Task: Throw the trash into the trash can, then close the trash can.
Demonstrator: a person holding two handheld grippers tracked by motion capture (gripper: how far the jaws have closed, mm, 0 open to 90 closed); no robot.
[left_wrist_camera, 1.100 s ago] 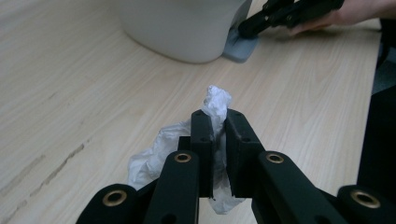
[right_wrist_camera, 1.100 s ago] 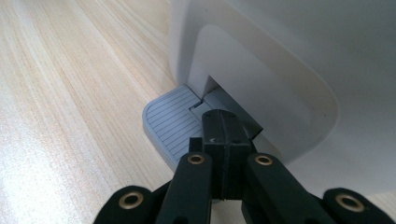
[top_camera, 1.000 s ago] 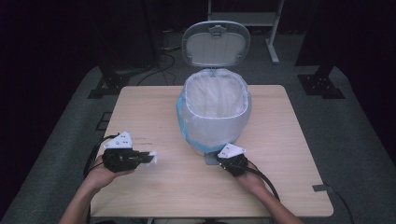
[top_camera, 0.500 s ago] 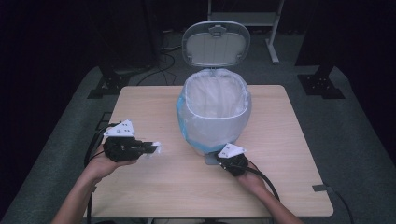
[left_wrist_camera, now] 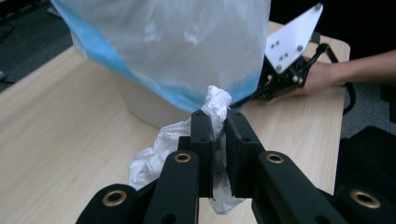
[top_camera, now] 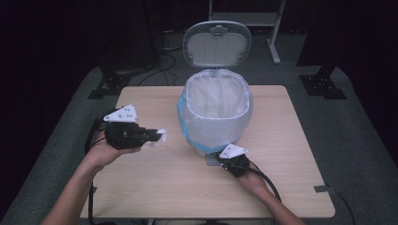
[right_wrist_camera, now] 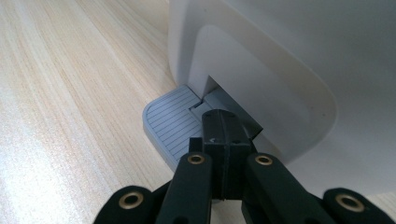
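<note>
A white pedal bin [top_camera: 216,117] stands mid-table, lined with a clear bag edged in blue [left_wrist_camera: 177,42], its lid [top_camera: 217,43] swung up. My left gripper [top_camera: 157,136] hovers above the table to the left of the bin, shut on a crumpled white tissue [top_camera: 162,136]. In the left gripper view the tissue [left_wrist_camera: 217,100] bulges from between the pads of that gripper [left_wrist_camera: 218,119] and hangs below. My right gripper [top_camera: 217,159] is at the bin's front base, shut with nothing held. Its tips [right_wrist_camera: 224,123] rest on the grey ribbed pedal [right_wrist_camera: 168,123].
The wooden table [top_camera: 281,187] has bare room in front and to both sides of the bin. Cables trail from both grippers toward the near edge. Stand feet [top_camera: 324,84] and cables lie on the dark floor beyond the table.
My left gripper has risen off the table with the tissue in it. The right gripper has stayed on the pedal and the lid has stayed up.
</note>
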